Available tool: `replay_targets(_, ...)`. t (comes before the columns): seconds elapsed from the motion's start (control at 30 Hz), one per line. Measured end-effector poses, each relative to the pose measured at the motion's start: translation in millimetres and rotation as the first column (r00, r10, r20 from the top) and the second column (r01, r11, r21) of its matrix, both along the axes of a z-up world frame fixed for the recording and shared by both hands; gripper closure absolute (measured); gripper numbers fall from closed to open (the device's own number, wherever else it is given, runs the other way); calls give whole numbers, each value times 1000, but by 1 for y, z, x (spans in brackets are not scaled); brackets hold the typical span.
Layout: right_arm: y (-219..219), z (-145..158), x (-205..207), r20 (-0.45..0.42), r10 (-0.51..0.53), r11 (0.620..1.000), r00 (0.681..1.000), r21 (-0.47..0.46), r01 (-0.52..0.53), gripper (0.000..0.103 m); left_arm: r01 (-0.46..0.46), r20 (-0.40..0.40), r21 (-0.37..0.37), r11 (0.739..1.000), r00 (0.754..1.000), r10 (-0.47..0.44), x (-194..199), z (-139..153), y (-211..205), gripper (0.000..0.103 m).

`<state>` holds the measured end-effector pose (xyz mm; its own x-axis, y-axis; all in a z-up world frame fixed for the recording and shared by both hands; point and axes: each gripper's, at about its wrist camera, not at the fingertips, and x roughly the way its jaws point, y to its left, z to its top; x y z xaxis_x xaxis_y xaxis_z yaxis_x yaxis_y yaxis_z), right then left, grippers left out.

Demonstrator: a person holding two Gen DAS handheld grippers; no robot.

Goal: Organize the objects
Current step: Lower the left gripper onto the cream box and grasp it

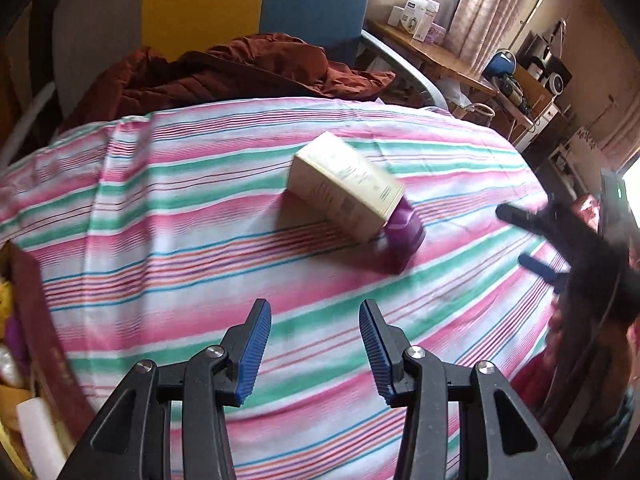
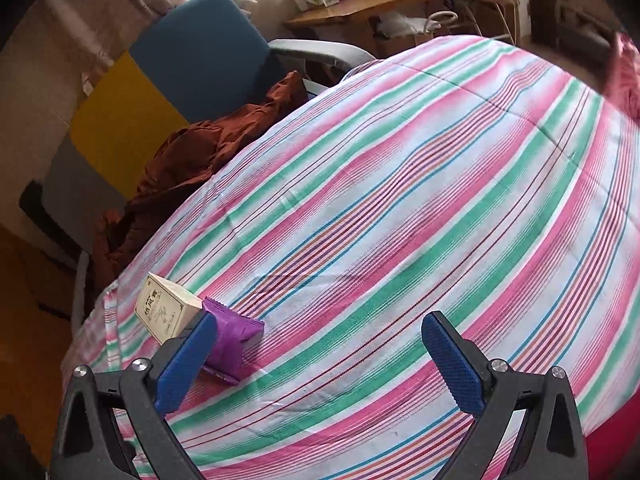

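Gaping right tool (image 2: pixel 320 354), nothing between pads.

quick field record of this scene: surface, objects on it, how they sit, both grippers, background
surface: striped cloth in pink, green and white
objects: cream box; purple item
arrangement: box tilted, one end propped on the purple item, touching it
left gripper: jaws apart, nothing between them, short of the box
right gripper: jaws wide apart, empty, box off to its left side
background: rust-coloured garment on a blue and yellow chair; wooden desk with small boxes
left edge: container of mixed items, contents unclear
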<state>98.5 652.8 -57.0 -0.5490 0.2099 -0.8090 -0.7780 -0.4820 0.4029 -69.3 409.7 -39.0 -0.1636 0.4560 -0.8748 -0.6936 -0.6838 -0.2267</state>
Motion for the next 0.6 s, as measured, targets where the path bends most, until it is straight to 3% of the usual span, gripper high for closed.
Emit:
replay_targets(0.07,0,-1,-1,-6,2,1000,1000,-9,-2,0,-16,44,30,999,999,15,-8,0,13,55)
replay_targets(0.13,-2,-2,-2,-11,12,1000,1000,-18,-12,0,-38,82,51,998,996,34,-17,0,25,44)
replay_targets(0.2,-3,-3,-4,-14,11,1000,1000,-22,-12,0,-61,117,71,996,992,53,-24,1,38,42)
replay_targets(0.3,-4,-4,-5,-23,17,999,1000,-34,-18,0,-99,136,84,992,987,87,-37,1,61,34)
replay_targets(0.4,-3,-5,-5,-28,18,999,999,-43,-19,0,-180,228,81,980,961,158,-55,-11,79,30)
replay_targets(0.5,-2,-6,-4,-31,19,998,999,-53,-20,0,-277,253,54,959,933,256,-73,-22,91,22)
replay_targets(0.6,-1,-8,-5,-32,20,998,999,-65,-22,0,-338,302,14,941,899,318,-87,-37,100,21)
